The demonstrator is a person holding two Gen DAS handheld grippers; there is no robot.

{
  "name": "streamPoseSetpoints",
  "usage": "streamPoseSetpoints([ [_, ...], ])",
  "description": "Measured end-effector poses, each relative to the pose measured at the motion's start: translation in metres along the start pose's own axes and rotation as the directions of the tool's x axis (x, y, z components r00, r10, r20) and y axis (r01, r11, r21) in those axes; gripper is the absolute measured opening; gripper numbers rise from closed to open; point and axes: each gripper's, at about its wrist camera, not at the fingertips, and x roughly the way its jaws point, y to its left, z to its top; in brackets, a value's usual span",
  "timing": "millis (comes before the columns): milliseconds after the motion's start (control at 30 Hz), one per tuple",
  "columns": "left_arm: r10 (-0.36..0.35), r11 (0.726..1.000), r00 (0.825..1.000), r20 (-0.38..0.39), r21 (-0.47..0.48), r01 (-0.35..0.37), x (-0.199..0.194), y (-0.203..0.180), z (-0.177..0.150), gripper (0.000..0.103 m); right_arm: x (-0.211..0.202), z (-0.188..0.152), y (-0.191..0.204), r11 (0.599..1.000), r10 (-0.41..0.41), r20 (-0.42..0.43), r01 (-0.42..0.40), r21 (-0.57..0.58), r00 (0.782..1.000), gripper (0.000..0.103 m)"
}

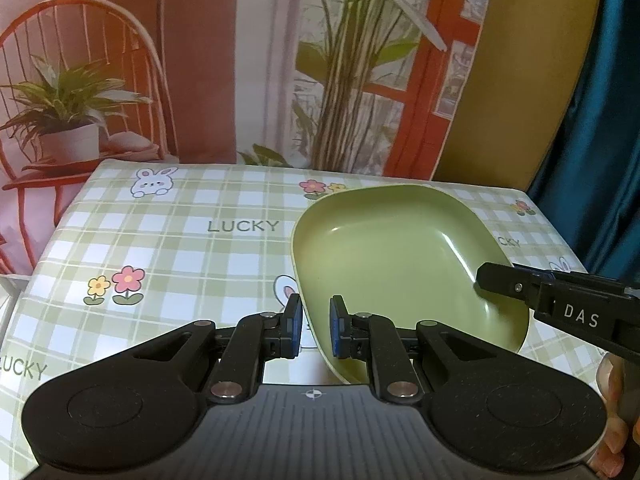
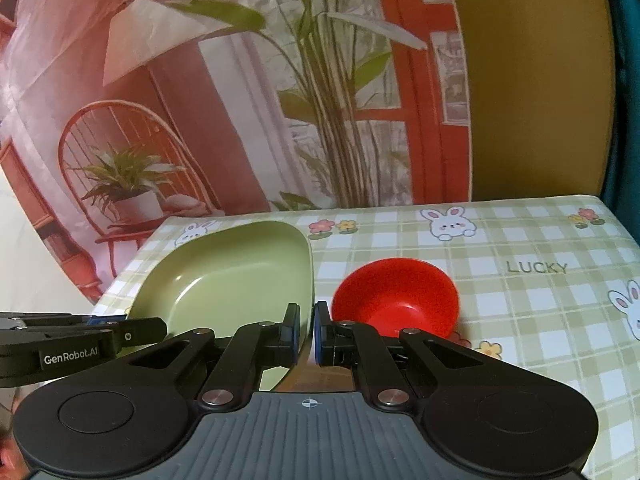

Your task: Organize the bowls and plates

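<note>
A green squarish plate (image 1: 396,256) is held tilted above the checked tablecloth (image 1: 180,248). My left gripper (image 1: 316,330) straddles its near left rim, with a small gap showing between its pads and the rim. My right gripper (image 2: 306,330) is shut on the plate's right rim (image 2: 240,276); it reaches in from the right in the left wrist view (image 1: 496,282). A red bowl (image 2: 396,300) stands on the table just right of the plate. The left gripper shows at the left edge of the right wrist view (image 2: 152,328).
A printed backdrop with a chair, potted plants and a red window hangs behind the table's far edge (image 1: 280,168). A teal curtain (image 1: 600,120) hangs at the right. The cloth (image 2: 540,280) extends right of the bowl.
</note>
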Motion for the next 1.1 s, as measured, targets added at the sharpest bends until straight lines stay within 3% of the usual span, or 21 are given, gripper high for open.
streamPoseSetpoints([
  [1100, -0.085, 0.993, 0.996, -0.042, 0.073, 0.088, -0.014, -0.031, -0.036, 0.015, -0.046, -0.046, -0.043, 0.995, -0.063, -0.026, 0.065, 0.08, 0.998, 0.007],
])
